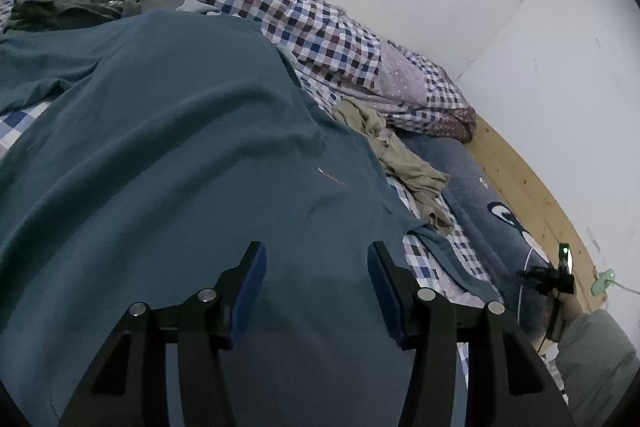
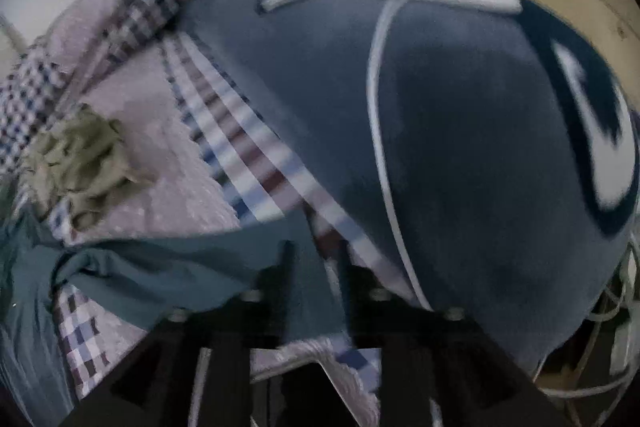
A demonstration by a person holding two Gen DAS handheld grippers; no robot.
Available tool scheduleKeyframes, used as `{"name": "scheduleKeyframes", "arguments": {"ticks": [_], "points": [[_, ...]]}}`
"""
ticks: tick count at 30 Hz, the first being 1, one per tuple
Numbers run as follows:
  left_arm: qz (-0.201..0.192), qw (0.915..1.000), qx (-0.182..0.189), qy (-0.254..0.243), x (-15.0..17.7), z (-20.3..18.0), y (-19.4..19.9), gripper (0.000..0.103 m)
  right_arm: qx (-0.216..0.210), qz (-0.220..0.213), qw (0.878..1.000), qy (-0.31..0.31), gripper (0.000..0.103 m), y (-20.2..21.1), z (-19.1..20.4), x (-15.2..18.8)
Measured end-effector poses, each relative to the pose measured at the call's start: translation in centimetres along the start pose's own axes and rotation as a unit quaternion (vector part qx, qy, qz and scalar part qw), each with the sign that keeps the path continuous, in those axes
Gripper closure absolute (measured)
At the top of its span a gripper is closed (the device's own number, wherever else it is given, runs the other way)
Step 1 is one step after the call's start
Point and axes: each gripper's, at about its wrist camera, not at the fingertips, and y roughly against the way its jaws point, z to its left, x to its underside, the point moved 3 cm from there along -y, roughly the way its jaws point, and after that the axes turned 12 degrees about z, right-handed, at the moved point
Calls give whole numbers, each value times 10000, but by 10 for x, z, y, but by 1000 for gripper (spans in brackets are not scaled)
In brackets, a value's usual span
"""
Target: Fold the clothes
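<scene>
Fingers of the left gripper [image 1: 316, 259] are standing spread, blue pads [image 1: 252, 279] apart, nothing between them, hovering over the teal T-shirt [image 1: 168, 147].

Fingers of the right gripper [image 2: 316, 259] are showing a gap in a blurred view; they appear parted, straddling the shirt's sleeve [image 2: 168, 267] without visibly pinching it.

Task item: teal T-shirt, lying spread and fairly flat on the checked bedding [image 1: 320, 35], chest print up, one sleeve reaching toward the bed's wooden side rail [image 1: 516, 179].

Step in hand, as judged: shirt laid out, first fold not yet made; right gripper is arriving at the sleeve.

Next move calls for: closing on the sleeve edge, then carrying it inward across the body.

Other items: khaki garment [image 1: 392, 155] crumpled beside the shirt; dark green garment [image 1: 72, 3] bunched toward the far edge; navy cartoon pillow [image 2: 460, 127] along the rail.

Containers: none in view.
</scene>
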Motion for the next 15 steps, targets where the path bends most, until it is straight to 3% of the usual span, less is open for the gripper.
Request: {"name": "scheduleKeyframes", "arguments": {"ticks": [4,8,15], "points": [[26,10000,-15,-91,2,-2,-4,47,-73,116,9983,571,61,-11,19,-6],[67,9998,-46,-203,5,-5,-8,47,27,423,9964,734,61,-47,27,-13],[137,9998,-91,-120,5,2,-13,47,566,674,9930,786,62,-97,21,-27]]}}
